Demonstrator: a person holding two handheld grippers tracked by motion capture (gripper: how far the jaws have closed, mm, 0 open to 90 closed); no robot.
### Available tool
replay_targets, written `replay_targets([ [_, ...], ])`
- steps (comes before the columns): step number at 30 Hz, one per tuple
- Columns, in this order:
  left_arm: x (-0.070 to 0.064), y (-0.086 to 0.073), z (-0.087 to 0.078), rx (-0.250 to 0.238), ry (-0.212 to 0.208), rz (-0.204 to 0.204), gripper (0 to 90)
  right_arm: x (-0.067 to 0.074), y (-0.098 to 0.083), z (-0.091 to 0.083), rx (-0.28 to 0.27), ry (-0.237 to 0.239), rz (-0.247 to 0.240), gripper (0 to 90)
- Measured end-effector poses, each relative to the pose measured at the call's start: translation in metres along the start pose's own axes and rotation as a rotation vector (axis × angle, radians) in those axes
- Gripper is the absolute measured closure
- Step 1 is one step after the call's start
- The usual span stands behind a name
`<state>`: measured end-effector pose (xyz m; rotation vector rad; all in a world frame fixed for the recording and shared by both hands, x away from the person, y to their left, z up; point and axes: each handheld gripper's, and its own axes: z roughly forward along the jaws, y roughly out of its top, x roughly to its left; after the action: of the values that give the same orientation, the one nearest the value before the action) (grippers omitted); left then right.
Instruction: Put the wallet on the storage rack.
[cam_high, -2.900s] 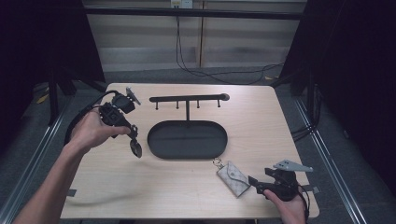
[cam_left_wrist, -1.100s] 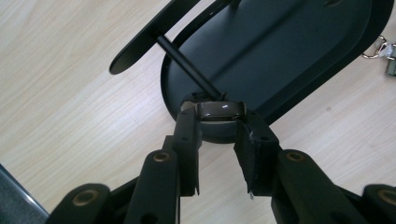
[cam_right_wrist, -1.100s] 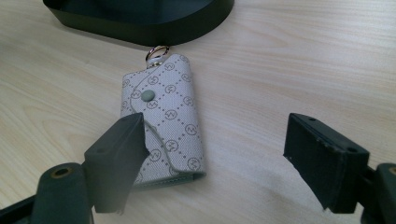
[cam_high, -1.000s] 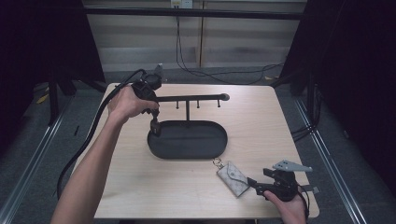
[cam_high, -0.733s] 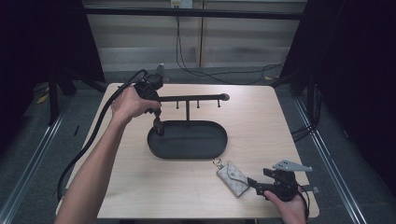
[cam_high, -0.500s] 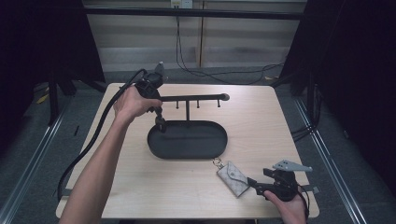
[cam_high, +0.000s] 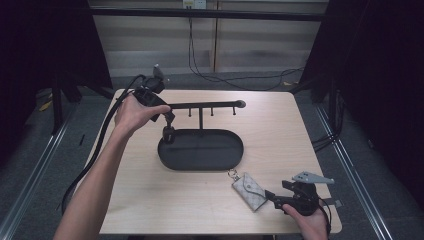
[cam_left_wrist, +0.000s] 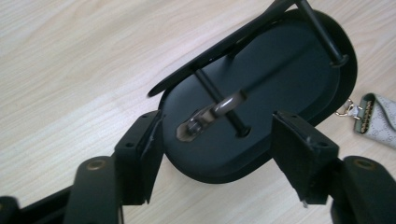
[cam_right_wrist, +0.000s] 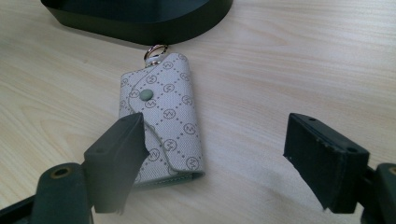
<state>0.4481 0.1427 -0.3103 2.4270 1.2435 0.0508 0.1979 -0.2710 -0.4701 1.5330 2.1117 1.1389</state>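
A black rack with an oval base (cam_high: 200, 150) and a pegged bar (cam_high: 210, 105) stands mid-table. From a peg near the bar's left end hangs a small dark key fob (cam_high: 167, 133), seen grey and blurred as the fob (cam_left_wrist: 210, 114) over the base (cam_left_wrist: 280, 70). My left gripper (cam_high: 166, 116) is at that end of the bar. In its own view the left gripper (cam_left_wrist: 217, 140) is open, its jaws wide on either side of the fob without touching it. A grey patterned key pouch (cam_high: 249, 190) lies at the front right. The right gripper (cam_high: 272, 196) stands open beside the pouch (cam_right_wrist: 163, 121), one jaw over its corner.
The left gripper's cable (cam_high: 100, 145) trails off the table's left edge. The pouch's ring (cam_right_wrist: 154, 50) lies close to the base's front rim (cam_right_wrist: 140, 25). Bare wood (cam_high: 150, 200) spreads across the front left.
The left hand carried the dark fob from the table's left side to the rack's left end. The fob now hangs there and the jaws stand open. The right gripper and pouch stayed still.
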Motion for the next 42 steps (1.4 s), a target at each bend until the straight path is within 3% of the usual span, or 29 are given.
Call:
replay_targets([
  [7,0.015,-0.027,-0.006,-0.104,-0.030,-0.024,29.3,0.001,0.000,0.000,0.005,-0.008,-0.003,20.4],
  [10,0.021,-0.037,-0.008,-0.158,-0.073,-0.022,26.4,0.001,0.000,0.000,0.004,-0.009,-0.002,20.4],
  [13,0.024,-0.045,-0.012,-0.201,-0.052,-0.011,23.6,0.001,0.000,0.000,0.002,-0.010,-0.002,20.4],
  [14,0.024,-0.050,-0.016,-0.238,-0.074,-0.001,21.2,0.001,0.000,0.000,0.001,-0.011,0.001,20.4],
  [19,0.023,-0.063,-0.017,-0.287,-0.098,0.033,18.0,0.000,0.000,-0.001,-0.004,-0.015,0.005,20.4],
  [23,0.025,-0.076,-0.014,-0.300,-0.111,0.029,21.8,0.000,0.000,-0.001,-0.005,-0.015,0.003,20.4],
  [26,0.027,-0.085,-0.010,-0.267,-0.101,0.048,23.6,0.000,0.001,0.000,-0.003,-0.016,0.003,20.4],
  [32,0.026,-0.104,-0.004,-0.288,-0.079,0.074,23.6,0.000,0.001,0.001,0.002,-0.017,0.008,20.4],
  [33,0.025,-0.107,-0.004,-0.290,-0.059,0.072,23.6,0.000,0.001,0.001,0.002,-0.017,0.008,20.4],
  [35,0.024,-0.114,-0.004,-0.318,-0.049,0.085,23.7,0.000,0.001,0.000,-0.003,-0.017,0.005,20.4],
  [36,0.025,-0.117,-0.005,-0.324,-0.067,0.073,23.7,0.000,0.001,0.000,-0.003,-0.017,0.005,20.4],
  [40,0.024,-0.132,-0.003,-0.327,-0.018,0.069,23.6,0.000,0.001,0.001,-0.003,-0.019,0.008,20.4],
  [42,0.025,-0.141,-0.001,-0.327,-0.043,0.054,23.6,0.000,0.001,0.001,-0.004,-0.021,0.008,20.4],
])
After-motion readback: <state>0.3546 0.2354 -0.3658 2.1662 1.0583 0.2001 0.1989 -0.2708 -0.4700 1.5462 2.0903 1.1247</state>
